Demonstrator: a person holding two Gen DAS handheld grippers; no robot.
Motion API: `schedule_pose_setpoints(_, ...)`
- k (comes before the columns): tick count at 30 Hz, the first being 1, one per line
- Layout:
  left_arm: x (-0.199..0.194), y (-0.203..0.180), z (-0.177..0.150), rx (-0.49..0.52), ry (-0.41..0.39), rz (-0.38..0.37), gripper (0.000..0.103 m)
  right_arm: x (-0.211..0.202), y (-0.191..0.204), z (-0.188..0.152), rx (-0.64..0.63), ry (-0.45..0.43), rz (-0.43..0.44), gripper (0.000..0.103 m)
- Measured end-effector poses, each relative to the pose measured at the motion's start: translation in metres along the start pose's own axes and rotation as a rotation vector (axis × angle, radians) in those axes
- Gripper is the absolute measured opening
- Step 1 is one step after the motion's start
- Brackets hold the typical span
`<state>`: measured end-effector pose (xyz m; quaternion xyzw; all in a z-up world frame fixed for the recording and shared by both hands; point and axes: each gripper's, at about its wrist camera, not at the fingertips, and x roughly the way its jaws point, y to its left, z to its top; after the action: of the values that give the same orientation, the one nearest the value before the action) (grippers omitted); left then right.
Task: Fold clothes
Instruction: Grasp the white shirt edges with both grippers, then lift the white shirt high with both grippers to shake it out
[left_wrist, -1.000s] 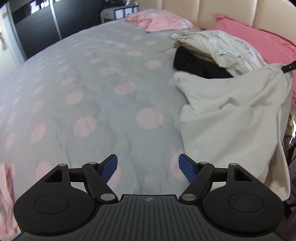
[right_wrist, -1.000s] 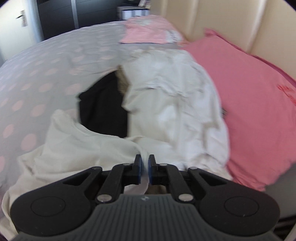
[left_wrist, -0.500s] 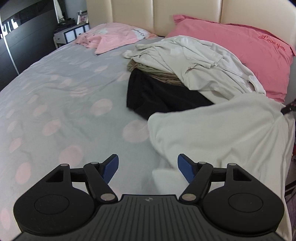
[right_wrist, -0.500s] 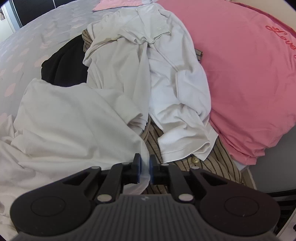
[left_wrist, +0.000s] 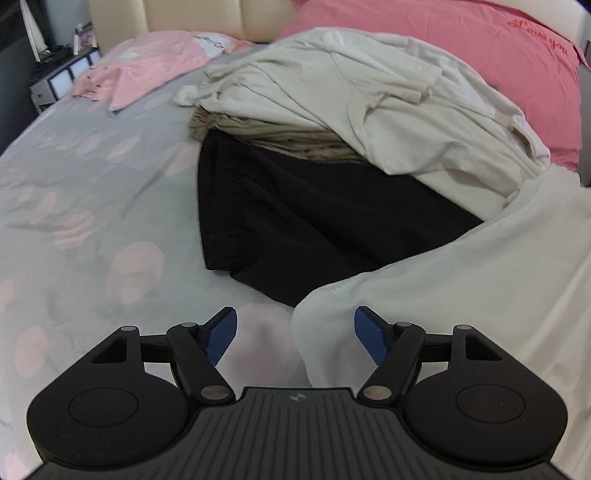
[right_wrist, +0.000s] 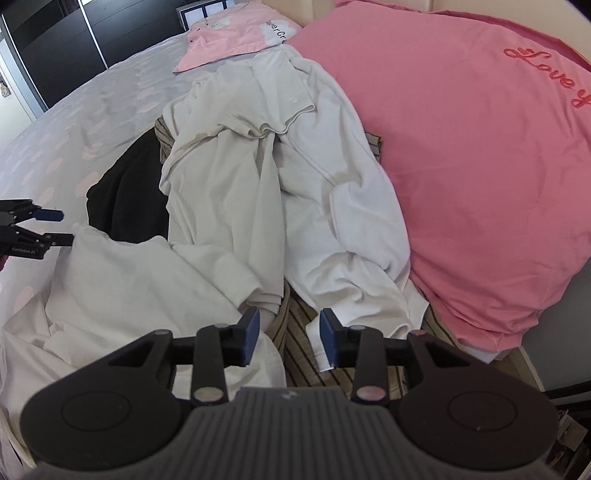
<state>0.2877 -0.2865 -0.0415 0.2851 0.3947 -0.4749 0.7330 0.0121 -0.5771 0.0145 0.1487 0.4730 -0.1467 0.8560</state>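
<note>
The right gripper (right_wrist: 286, 334), pinching the white shirt (right_wrist: 122, 280) a second ago, has just been opening and now stands spread and empty beside the pillow (right_wrist: 480, 166), so the shirt lies released while the spread left gripper (left_wrist: 295, 334) nears its corner.

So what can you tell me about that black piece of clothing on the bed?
The black garment looks like soft, matte cloth, crumpled with loose folds, its left edge fairly straight. It lies flat on the grey bedspread with pink dots. A tan striped garment and cream clothes cover its far end, and a white garment overlaps its near corner. No tongs touch it.
</note>
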Motion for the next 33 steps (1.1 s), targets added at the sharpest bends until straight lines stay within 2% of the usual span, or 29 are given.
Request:
schedule_pose_setpoints(3, 0.015, -0.001, 0.001, 0.028, 0.027, -0.048, 0.069, 0.003, -0.001, 0.003, 0.008, -0.004, 0.010, 0.045)
schedule_pose_setpoints(7, 0.029, -0.003, -0.001, 0.027, 0.047, -0.087, 0.059, 0.010, 0.000, 0.005, 0.004, 0.008, 0.020, 0.046)
schedule_pose_setpoints(9, 0.031, -0.006, -0.001, 0.023, 0.044, -0.105, 0.048, 0.013, 0.001, 0.004, -0.006, 0.016, 0.026, 0.046)
schedule_pose_setpoints(11, 0.031, -0.011, -0.002, 0.030, 0.029, -0.114, 0.027, 0.016, 0.003, 0.004, -0.018, 0.018, 0.035, 0.046)
schedule_pose_setpoints(12, 0.029, -0.013, -0.002, 0.032, 0.023, -0.107, 0.024, 0.016, 0.002, 0.003, -0.025, 0.011, 0.041, 0.046)
schedule_pose_setpoints(14, 0.025, -0.017, -0.001, 0.019, 0.017, -0.100, 0.011, 0.017, 0.002, 0.002, -0.040, -0.003, 0.053, 0.046)
schedule_pose_setpoints(17, 0.015, -0.018, -0.001, -0.019, 0.010, -0.075, 0.009, 0.019, 0.001, -0.001, -0.061, -0.011, 0.095, 0.048)
schedule_pose_setpoints(19, 0.006, -0.017, -0.002, -0.051, -0.001, -0.045, 0.008, 0.021, -0.002, -0.004, -0.058, 0.005, 0.152, 0.054)
schedule_pose_setpoints(22, -0.017, -0.016, -0.006, -0.093, -0.049, -0.011, 0.007, 0.024, -0.004, -0.010, -0.052, 0.044, 0.223, 0.056)
schedule_pose_setpoints(23, -0.026, -0.016, -0.008, -0.103, -0.069, -0.001, 0.007, 0.024, -0.003, -0.012, -0.056, 0.059, 0.243, 0.050)
schedule_pose_setpoints(24, -0.036, -0.016, -0.010, -0.114, -0.088, 0.009, 0.007, 0.024, -0.001, -0.014, -0.065, 0.073, 0.253, 0.026)
schedule_pose_setpoints(25, -0.047, -0.017, -0.013, -0.124, -0.105, 0.023, 0.007, 0.023, 0.003, -0.015, -0.080, 0.077, 0.249, 0.008)
schedule_pose_setpoints(26, -0.058, -0.017, -0.015, -0.135, -0.122, 0.037, 0.007, 0.020, 0.007, -0.015, -0.098, 0.070, 0.233, 0.005)
schedule_pose_setpoints(28, -0.081, -0.016, -0.022, -0.160, -0.148, 0.069, 0.007, 0.009, 0.015, -0.014, -0.129, 0.033, 0.206, 0.005)
schedule_pose_setpoints(33, -0.150, -0.018, -0.046, -0.229, -0.240, 0.157, 0.007, -0.040, 0.047, -0.008, -0.200, -0.145, 0.174, 0.004)
